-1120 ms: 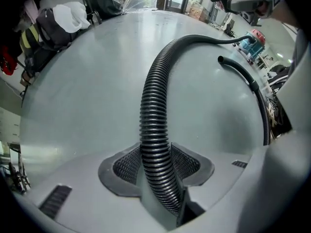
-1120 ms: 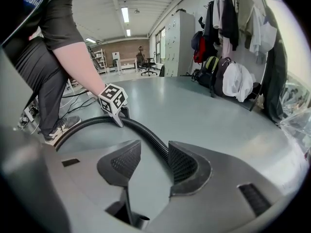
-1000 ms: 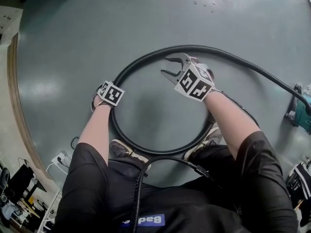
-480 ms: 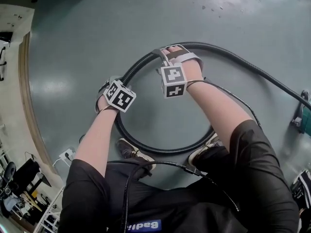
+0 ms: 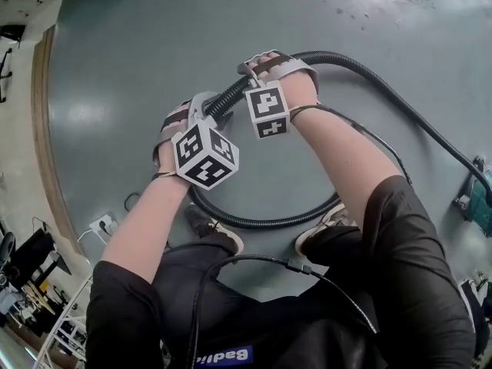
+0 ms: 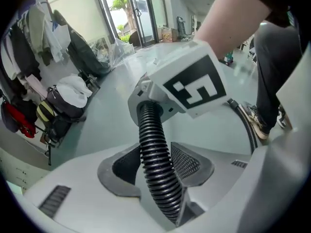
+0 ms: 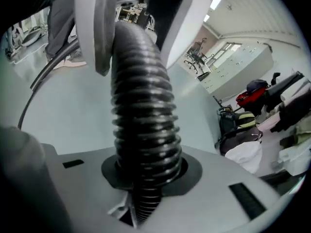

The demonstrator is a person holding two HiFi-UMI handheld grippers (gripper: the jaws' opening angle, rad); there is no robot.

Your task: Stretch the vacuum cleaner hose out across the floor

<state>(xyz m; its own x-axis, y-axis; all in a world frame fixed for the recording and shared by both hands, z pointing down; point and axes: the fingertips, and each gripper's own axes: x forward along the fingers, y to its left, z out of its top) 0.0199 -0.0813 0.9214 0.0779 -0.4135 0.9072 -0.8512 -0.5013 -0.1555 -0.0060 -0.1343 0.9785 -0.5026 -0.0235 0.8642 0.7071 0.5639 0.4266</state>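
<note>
The black ribbed vacuum hose [image 5: 384, 91] lies in a loop on the grey-green floor round the person's feet. Its upper-left stretch is lifted off the floor. My left gripper [image 5: 206, 108] is shut on the hose [image 6: 155, 164], which runs between the two mesh pads [image 6: 187, 161]. Just beyond it my right gripper [image 5: 250, 71] is closing round the same stretch. In the right gripper view the hose [image 7: 143, 130] fills the gap of that gripper [image 7: 146, 166], both pads hugging it. The two grippers sit close together, a hand's width apart.
A teal vacuum cleaner body [image 5: 480, 191] stands at the right edge. A power strip [image 5: 102, 225] lies at the lower left by the floor's curved wooden border [image 5: 42, 129]. The person's shoes [image 5: 215, 237] stand inside the loop. Bags and coats [image 6: 63, 106] line a wall.
My right gripper has swung left from inside the loop onto the hose and closed round it. Both grippers have come closer together, and the held stretch has risen off the floor.
</note>
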